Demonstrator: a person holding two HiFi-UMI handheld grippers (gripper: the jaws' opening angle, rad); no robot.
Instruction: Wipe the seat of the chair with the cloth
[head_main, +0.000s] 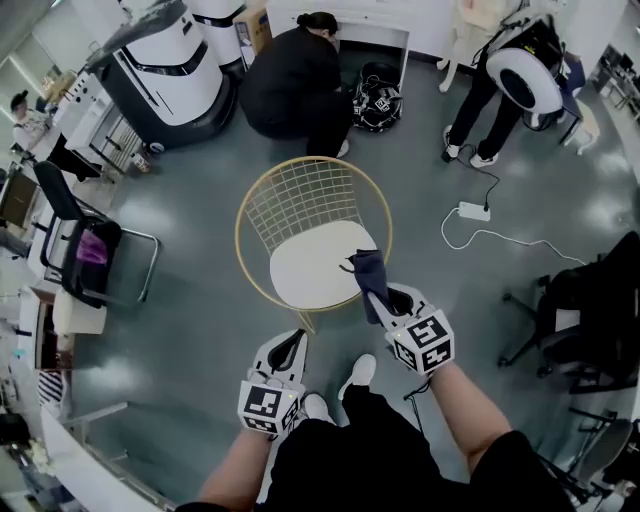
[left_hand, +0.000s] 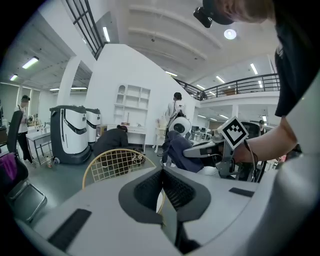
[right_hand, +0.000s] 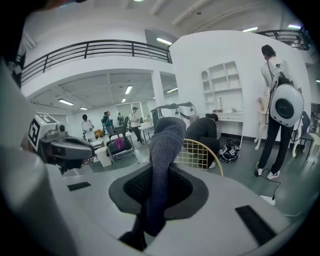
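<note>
A gold wire chair (head_main: 300, 200) with a round white seat (head_main: 315, 268) stands on the floor in front of me. My right gripper (head_main: 385, 297) is shut on a dark blue-grey cloth (head_main: 368, 272), which hangs over the seat's right front edge. In the right gripper view the cloth (right_hand: 162, 165) stands up between the jaws, with the chair's back (right_hand: 202, 155) behind it. My left gripper (head_main: 290, 347) is shut and empty, low and just in front of the seat's front rim. The left gripper view shows the chair back (left_hand: 116, 162) and the cloth (left_hand: 179, 152) in the other gripper.
A person in black (head_main: 295, 85) crouches just behind the chair beside a bag (head_main: 378, 100). Another person with a white backpack (head_main: 520, 75) stands at the back right. A large white robot (head_main: 165, 75) stands back left. A power strip and cable (head_main: 472, 212) lie right; office chairs stand at the left (head_main: 90, 250) and the right (head_main: 585, 320).
</note>
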